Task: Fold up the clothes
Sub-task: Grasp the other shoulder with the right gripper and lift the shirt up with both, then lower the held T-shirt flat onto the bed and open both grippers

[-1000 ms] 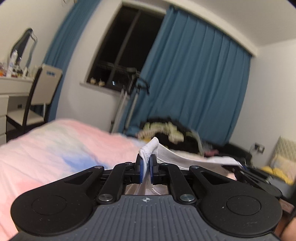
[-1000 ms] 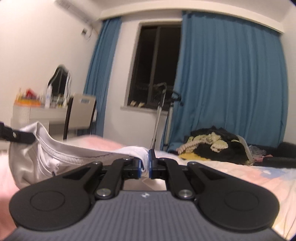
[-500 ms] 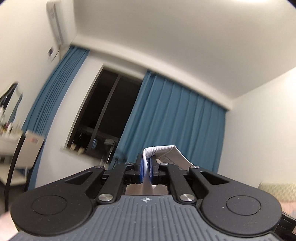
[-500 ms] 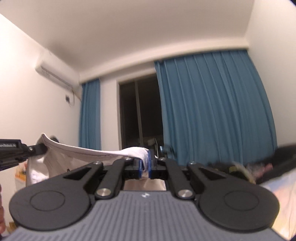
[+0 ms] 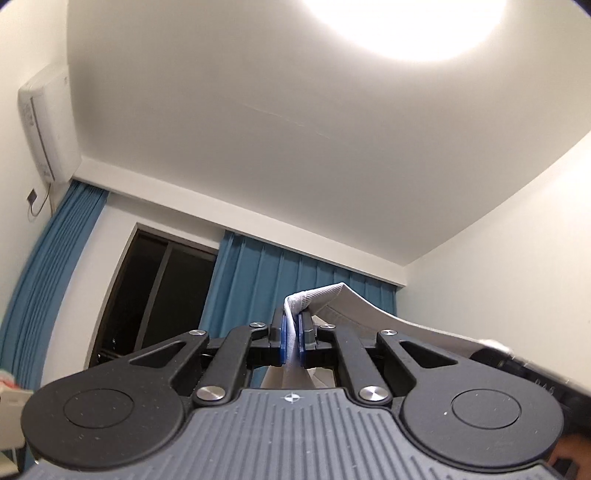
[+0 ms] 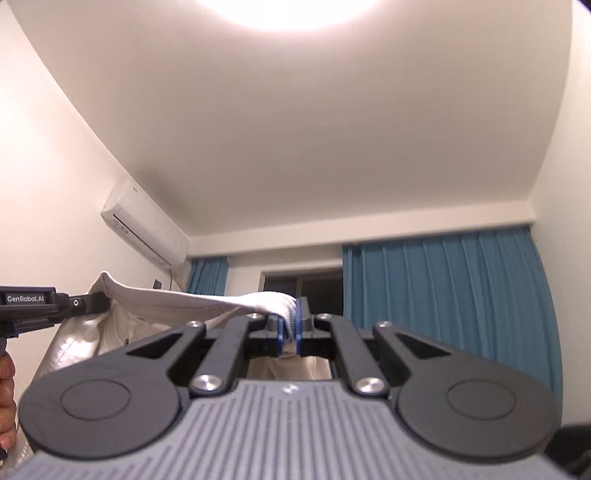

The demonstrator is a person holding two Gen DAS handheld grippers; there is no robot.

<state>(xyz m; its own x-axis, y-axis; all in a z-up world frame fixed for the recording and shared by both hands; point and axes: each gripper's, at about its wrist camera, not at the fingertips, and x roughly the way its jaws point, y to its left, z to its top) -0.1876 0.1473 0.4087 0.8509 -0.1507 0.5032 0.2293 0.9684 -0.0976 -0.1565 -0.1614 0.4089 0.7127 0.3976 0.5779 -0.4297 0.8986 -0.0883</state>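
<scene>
A white garment (image 5: pixel 354 306) is stretched between my two grippers, held high in the air. My left gripper (image 5: pixel 291 332) is shut on one ribbed edge of it. My right gripper (image 6: pixel 290 325) is shut on the other end (image 6: pixel 192 302). In the right wrist view the left gripper (image 6: pixel 88 303) shows at the left edge, pinching the cloth, with the fabric hanging below it. Both cameras tilt up toward the ceiling. The bed is out of view.
Blue curtains (image 6: pixel 443 295) and a dark window (image 5: pixel 155 295) are ahead. A wall air conditioner (image 6: pixel 144 225) hangs at upper left. A bright ceiling light (image 5: pixel 406 26) is overhead. The person's hand (image 6: pixel 5 402) shows at the left edge.
Both grippers have risen and tilted upward with the garment. The bed and the clothes pile have dropped out of view; ceiling now fills the frames.
</scene>
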